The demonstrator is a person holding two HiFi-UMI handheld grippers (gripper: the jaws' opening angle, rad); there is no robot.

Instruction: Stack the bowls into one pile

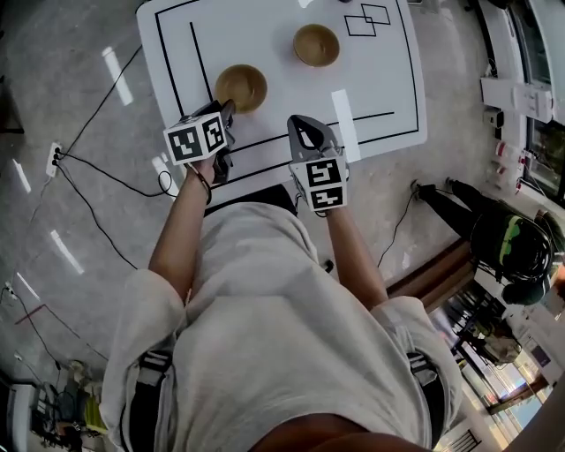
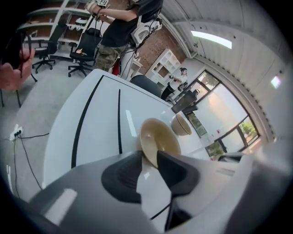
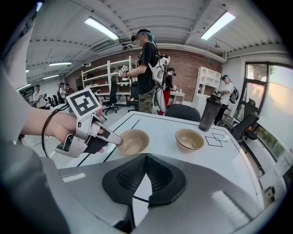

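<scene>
Two tan bowls stand apart on the white table (image 1: 380, 88). The nearer bowl (image 1: 240, 86) (image 2: 161, 139) (image 3: 133, 141) is right in front of my left gripper (image 1: 227, 111) (image 2: 146, 158), which is open; the bowl's near rim sits in the gap between the fingertips and the pads do not press on it. The other bowl (image 1: 316, 44) (image 2: 181, 124) (image 3: 189, 139) stands farther back to the right. My right gripper (image 1: 302, 124) (image 3: 145, 170) hovers over the table's near edge with its jaws shut and nothing between them, short of both bowls.
Black tape lines (image 1: 196, 62) and two taped squares (image 1: 366, 18) mark the table. A dark bottle (image 3: 210, 112) stands at the far edge. Office chairs (image 3: 182, 112) and several people (image 3: 146, 73) are beyond the table. Cables (image 1: 97, 168) lie on the floor at the left.
</scene>
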